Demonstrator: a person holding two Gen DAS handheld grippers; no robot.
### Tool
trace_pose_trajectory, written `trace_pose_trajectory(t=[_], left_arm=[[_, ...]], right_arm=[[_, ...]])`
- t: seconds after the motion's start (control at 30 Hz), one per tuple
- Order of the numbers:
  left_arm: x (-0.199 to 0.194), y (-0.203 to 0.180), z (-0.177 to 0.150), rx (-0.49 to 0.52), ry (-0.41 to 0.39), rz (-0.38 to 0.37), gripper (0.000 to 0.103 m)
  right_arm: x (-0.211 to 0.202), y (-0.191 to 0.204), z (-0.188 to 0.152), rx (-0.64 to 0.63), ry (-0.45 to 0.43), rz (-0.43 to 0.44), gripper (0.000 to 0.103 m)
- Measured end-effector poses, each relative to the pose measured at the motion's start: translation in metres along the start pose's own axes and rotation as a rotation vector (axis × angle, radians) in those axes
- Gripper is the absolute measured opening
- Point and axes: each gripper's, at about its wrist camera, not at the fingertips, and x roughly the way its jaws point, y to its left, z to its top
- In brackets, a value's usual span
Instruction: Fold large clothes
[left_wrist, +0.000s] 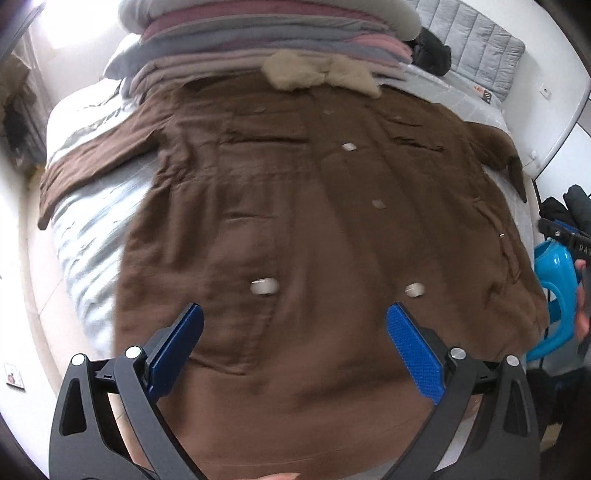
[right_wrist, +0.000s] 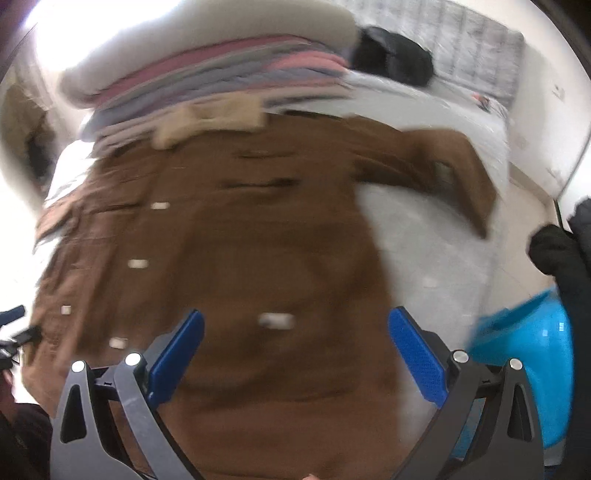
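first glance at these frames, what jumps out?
A big brown coat spread flat, front up, covers most of the bed, its pale furry collar at the far end against a stack of folded blankets. Both tongs, left and right, hang open above its near hem, holding nothing.

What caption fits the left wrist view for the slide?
Open left gripper above a brown coat spread flat on the bed, stacked folded clothes beyond its collar.

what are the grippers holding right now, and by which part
Nothing. The left gripper and the right gripper both have their jaws wide apart above the brown coat, which lies spread flat on the bed; no fabric sits between the fingers.
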Motion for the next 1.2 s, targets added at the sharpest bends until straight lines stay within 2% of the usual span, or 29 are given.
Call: trace_pose_trajectory(t=[0.03,0.13,0.23,0.37,0.4,0.53,0.57,0.67,0.7,0.77,0.83,0.87,0.9,0.93,0.97,1.0,1.03,1.07,1.13,1.2], left_arm=[[0.000,0.012,0.000,-0.012,0.010,-0.005,0.096],[0.000,0.073,0.001,-0.133,0.067,-0.075,0.096],[-0.004,0.135,-0.012,-0.284,0.071,-0.087,0.096],[0.004,0.177,-0.035,-0.363,0.111,-0.070,0.096],[0.008,0.181,-0.041,-0.379,0.132,-0.091,0.096],[0.031,0.181,-0.068,-0.418,0.236,-0.252,0.096],[0.037,0.175,-0.074,-0.413,0.255,-0.302,0.096],[0.052,0.159,-0.087,-0.436,0.302,-0.466,0.096],[0.055,0.153,-0.090,-0.434,0.313,-0.490,0.096],[0.057,0.139,-0.092,-0.386,0.307,-0.463,0.096],[0.058,0.134,-0.091,-0.367,0.312,-0.449,0.096],[0.057,0.137,-0.092,-0.405,0.306,-0.464,0.096],[0.054,0.145,-0.092,-0.460,0.297,-0.496,0.096],[0.054,0.152,-0.095,-0.523,0.281,-0.531,0.094],[0.052,0.159,-0.098,-0.566,0.271,-0.559,0.089],[0.051,0.160,-0.099,-0.558,0.273,-0.538,0.067],[0.050,0.160,-0.101,-0.535,0.289,-0.491,0.049],[0.048,0.160,-0.104,-0.520,0.294,-0.461,0.045],[0.042,0.161,-0.106,-0.513,0.277,-0.513,0.017],[0.034,0.158,-0.106,-0.505,0.250,-0.547,0.013]], right_arm=[[0.005,-0.019,0.001,0.025,0.034,0.021,0.096],[0.026,-0.072,-0.006,0.101,0.150,0.113,0.096],[0.043,-0.092,-0.017,0.127,0.226,0.181,0.096],[0.054,-0.094,-0.034,0.107,0.297,0.214,0.096],[0.056,-0.093,-0.037,0.105,0.316,0.234,0.096],[0.061,-0.085,-0.055,0.110,0.394,0.341,0.096],[0.062,-0.079,-0.061,0.109,0.425,0.383,0.096],[0.063,-0.070,-0.068,0.093,0.441,0.422,0.097],[0.060,-0.069,-0.071,0.098,0.435,0.450,0.097],[0.056,-0.069,-0.073,0.122,0.413,0.467,0.095],[0.054,-0.075,-0.077,0.150,0.389,0.472,0.090],[0.053,-0.080,-0.079,0.164,0.375,0.451,0.073],[0.052,-0.088,-0.081,0.182,0.371,0.411,0.047],[0.051,-0.097,-0.083,0.220,0.367,0.418,0.038],[0.048,-0.108,-0.087,0.274,0.355,0.479,0.022],[0.046,-0.111,-0.090,0.297,0.347,0.529,0.008],[0.043,-0.112,-0.092,0.310,0.338,0.566,0.008],[0.038,-0.108,-0.093,0.290,0.325,0.563,0.008],[0.035,-0.100,-0.092,0.280,0.312,0.597,0.008],[0.034,-0.095,-0.091,0.277,0.308,0.602,0.008]])
